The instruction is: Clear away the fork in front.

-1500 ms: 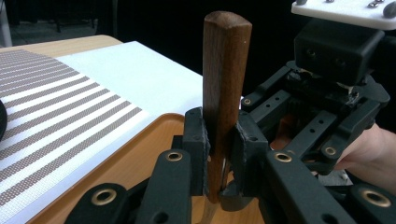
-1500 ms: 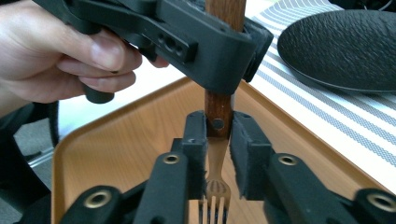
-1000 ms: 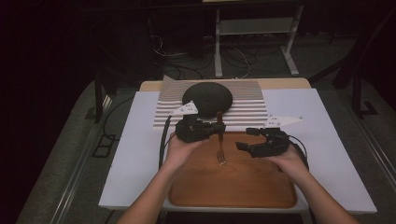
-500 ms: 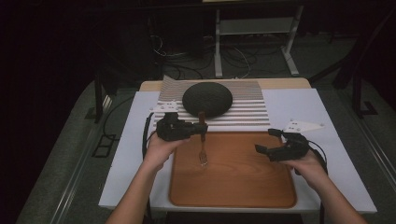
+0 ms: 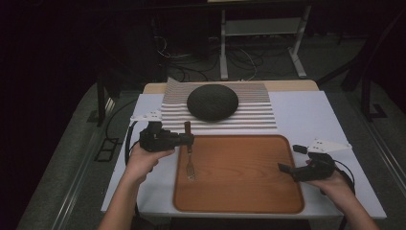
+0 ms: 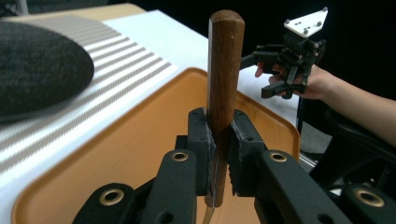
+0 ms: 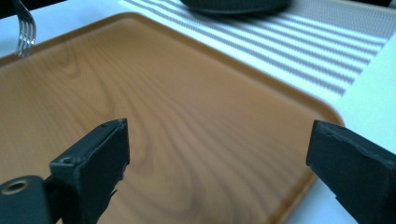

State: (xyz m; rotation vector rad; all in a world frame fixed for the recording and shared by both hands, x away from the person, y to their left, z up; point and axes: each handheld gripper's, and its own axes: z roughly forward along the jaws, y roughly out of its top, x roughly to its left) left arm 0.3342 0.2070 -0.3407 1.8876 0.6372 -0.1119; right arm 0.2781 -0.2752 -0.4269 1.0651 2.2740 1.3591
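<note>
My left gripper point(image 5: 187, 139) is clamped on the wooden handle of a fork point(image 5: 190, 165), and in the left gripper view the handle point(image 6: 225, 70) stands up between the two jaws, pinched a little below its middle. From above, the fork hangs over the left part of the wooden tray point(image 5: 249, 191), just inside its left edge, tines pointing toward my side; I cannot tell whether the tines touch the tray. The tray sits on a white sheet point(image 5: 306, 110) at the near middle of the desk point(image 5: 292, 86). Behind it, along the far edge, lies a striped mat point(image 5: 253, 115) with a dark round dome-shaped thing point(image 5: 212, 101) on it (its material is hard for me to judge). My right gripper point(image 5: 290, 157) hovers at the right edge of the tray, jaws spread wide apart with nothing between them; in the right gripper view the bare wood grain shows between the jaws, and the fork tines point(image 7: 25, 32) appear at the top left corner. My left hand point(image 5: 143, 160) holds its gripper off the tray's left edge, over the white sheet.
</note>
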